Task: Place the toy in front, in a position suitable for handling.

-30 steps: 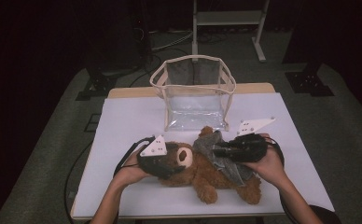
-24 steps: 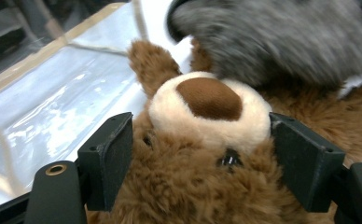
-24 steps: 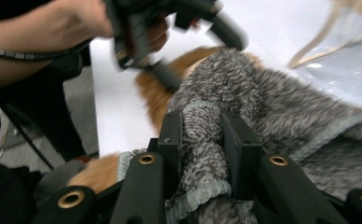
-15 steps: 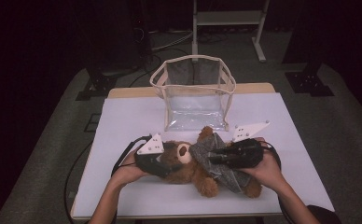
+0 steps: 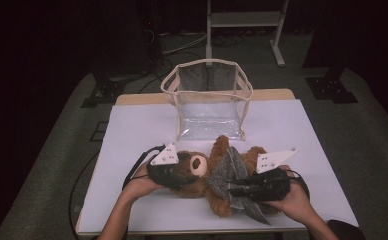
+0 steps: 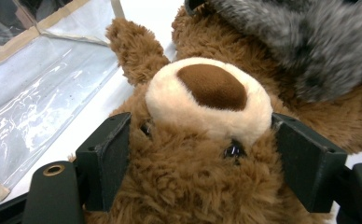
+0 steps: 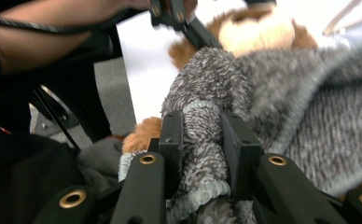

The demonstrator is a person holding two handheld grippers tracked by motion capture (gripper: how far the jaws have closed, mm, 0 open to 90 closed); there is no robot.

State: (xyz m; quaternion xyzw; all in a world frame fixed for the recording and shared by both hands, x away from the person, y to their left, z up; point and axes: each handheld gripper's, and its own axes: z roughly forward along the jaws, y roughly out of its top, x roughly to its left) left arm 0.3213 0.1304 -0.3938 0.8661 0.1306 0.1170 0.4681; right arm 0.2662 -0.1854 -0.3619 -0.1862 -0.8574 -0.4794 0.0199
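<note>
Change: the right gripper [image 5: 232, 191] had slid toward the near edge of the table [image 5: 132, 130] since the earlier pictures, drawing the grey cloth [image 5: 227, 172] with it; the left gripper [image 5: 182, 176] had kept its place
Surface: a white table top with a wooden strip at its far edge; a clear bag [image 5: 208, 100] with tan trim stood open just beyond the bear
Room: dark all round; grey carpet below; a pale metal stand [image 5: 244, 20] behind the table
Bear: the brown teddy bear [image 5: 202, 167] lay on its back near the front edge, head toward the left gripper
Left claw: clamped on the bear's head, one jaw at each side of the muzzle in the left gripper view
Right claw: pinched tight on a bunched fold of the grey cloth [image 7: 202, 140], which draped over the bear's belly
Hidden: the cloth covered most of the bear's body; the bear's far leg was hard to make out; the person's forearms were cut off at the bottom edge
</note>
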